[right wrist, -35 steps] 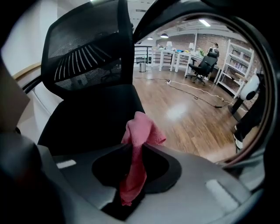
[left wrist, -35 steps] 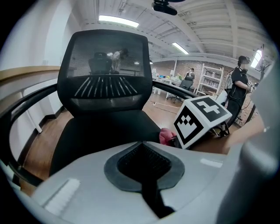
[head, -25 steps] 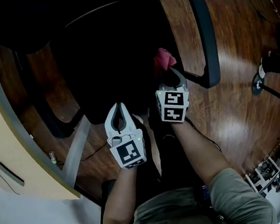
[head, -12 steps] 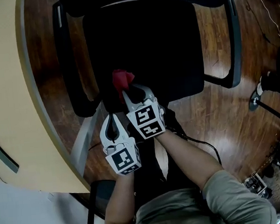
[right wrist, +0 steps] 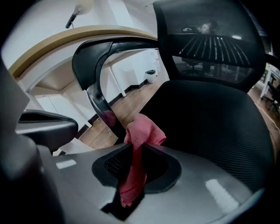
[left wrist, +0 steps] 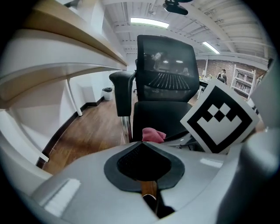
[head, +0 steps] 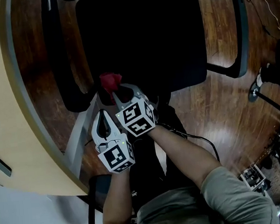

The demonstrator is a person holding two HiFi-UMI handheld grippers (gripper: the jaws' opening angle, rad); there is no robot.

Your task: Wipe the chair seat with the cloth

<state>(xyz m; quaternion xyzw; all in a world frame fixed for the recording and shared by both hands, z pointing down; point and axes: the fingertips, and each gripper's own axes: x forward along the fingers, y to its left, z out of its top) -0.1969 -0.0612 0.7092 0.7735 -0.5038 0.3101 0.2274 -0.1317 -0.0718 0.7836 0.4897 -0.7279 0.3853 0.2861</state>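
Cloth [head: 110, 80] moved from right side of chair seat [head: 143, 40] to its front-left corner. Head view: right tongs [head: 114, 90] clench crumpled pink fabric over black mesh. Left gripper view: left tongs [left wrist: 142, 144] closed, empty. Right gripper view: soft folds pinched between the jaws.

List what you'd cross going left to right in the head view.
curved beige desk top → left gripper → right gripper, small red cloth in its jaws → dark grey chair armrest → black stand base
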